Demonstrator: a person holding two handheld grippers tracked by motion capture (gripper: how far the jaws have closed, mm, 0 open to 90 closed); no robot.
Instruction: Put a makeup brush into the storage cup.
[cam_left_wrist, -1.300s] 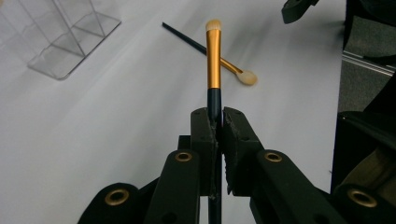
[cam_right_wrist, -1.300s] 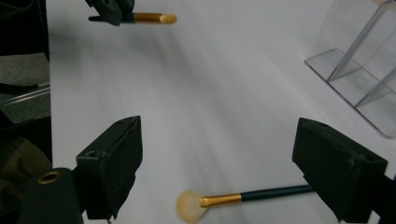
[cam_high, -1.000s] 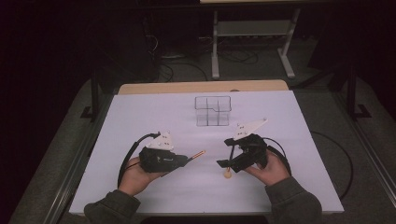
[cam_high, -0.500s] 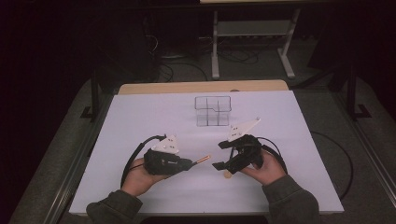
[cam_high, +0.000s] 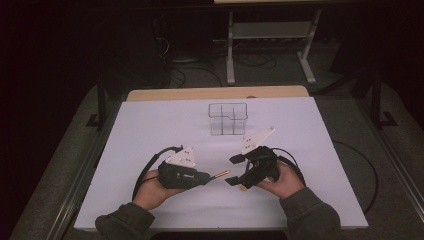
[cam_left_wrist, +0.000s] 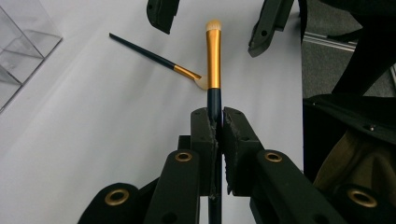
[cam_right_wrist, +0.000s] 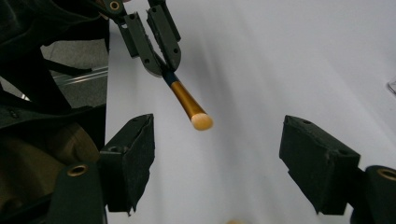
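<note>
Surface: white rectangular table top (cam_high: 150, 130), with a bare wooden strip along its far edge, centre of the high view.
Room: dark; grey floor (cam_high: 360, 125), loose cables and a pale metal stand (cam_high: 267, 37) in the upper frame.
Left gripper (cam_high: 206, 177): lower centre-left; jaws clamped on the dark handle of a makeup brush with gold ferrule and pale tip (cam_left_wrist: 213, 60).
Right gripper (cam_high: 233, 170): lower centre-right; jaws apart, nothing pressed; they have just been closing. The brush tip (cam_right_wrist: 201, 122) hangs between them.
Second brush (cam_left_wrist: 154, 58): dark handle, gold ferrule, flat on the table, upper left of the left gripper view.
Clear plastic divided organiser (cam_high: 228, 119): upper centre, well apart from both grippers.
Hidden: the second brush's tip lies behind the held brush; the held handle's end is cut off.
Open room: bare table left and right.
</note>
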